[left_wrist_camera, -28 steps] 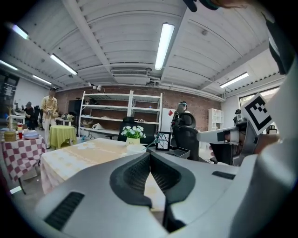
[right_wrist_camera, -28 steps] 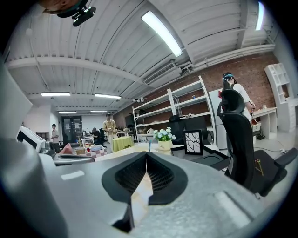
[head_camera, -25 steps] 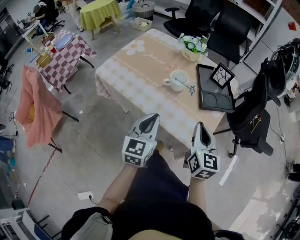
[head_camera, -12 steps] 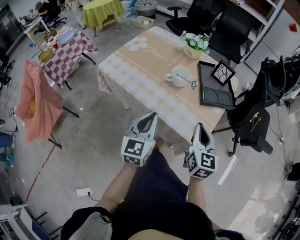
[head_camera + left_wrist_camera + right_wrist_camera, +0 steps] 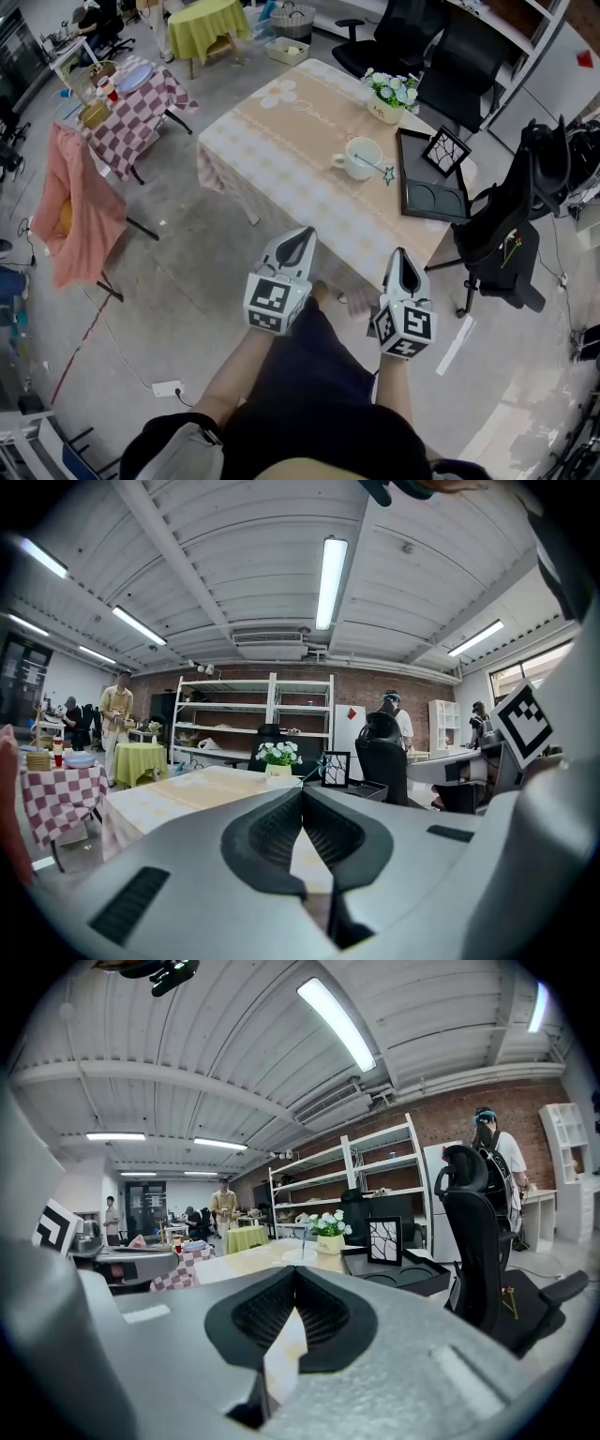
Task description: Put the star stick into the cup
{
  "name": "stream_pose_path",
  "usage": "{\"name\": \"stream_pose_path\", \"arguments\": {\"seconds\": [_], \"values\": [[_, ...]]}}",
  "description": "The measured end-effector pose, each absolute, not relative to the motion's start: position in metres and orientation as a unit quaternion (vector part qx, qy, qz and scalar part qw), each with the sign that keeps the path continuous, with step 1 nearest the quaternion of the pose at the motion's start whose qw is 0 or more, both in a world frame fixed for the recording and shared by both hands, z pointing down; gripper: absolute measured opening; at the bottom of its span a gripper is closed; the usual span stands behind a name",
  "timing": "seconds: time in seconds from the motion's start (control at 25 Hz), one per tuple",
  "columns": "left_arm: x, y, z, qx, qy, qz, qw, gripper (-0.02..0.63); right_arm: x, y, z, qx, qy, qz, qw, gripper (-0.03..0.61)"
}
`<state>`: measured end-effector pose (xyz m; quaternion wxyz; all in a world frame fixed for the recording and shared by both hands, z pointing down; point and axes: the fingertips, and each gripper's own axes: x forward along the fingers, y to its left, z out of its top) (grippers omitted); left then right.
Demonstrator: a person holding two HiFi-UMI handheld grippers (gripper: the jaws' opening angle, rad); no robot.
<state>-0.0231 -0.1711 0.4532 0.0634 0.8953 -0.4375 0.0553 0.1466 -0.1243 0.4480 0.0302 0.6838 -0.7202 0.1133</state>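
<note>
Left hand-held gripper [image 5: 301, 235], right hand-held gripper [image 5: 402, 254] closed, empty, short of table [image 5: 286, 164] edge; star stick [image 5: 377, 169] in cup [image 5: 359, 157].

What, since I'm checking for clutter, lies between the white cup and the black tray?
In the head view, the star end of the star stick lies on the tablecloth between the cup and the tray; otherwise bare.

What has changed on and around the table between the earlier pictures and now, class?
Nothing is grasped or released. Only the head view drifts slightly, so the table sits a touch further right in frame. The left gripper and right gripper stay shut and empty, short of the table. The star stick still rests in the cup.
</note>
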Motion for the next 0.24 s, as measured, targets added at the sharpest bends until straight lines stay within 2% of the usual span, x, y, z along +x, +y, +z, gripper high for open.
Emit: {"name": "stream_pose_path", "arguments": {"seconds": [0.24], "values": [[-0.0175, -0.1755, 0.4534, 0.899, -0.430, 0.056, 0.065, 0.011, 0.1497, -0.1286, 0.4441, 0.686, -0.718, 0.114, 0.026, 0.005]]}}
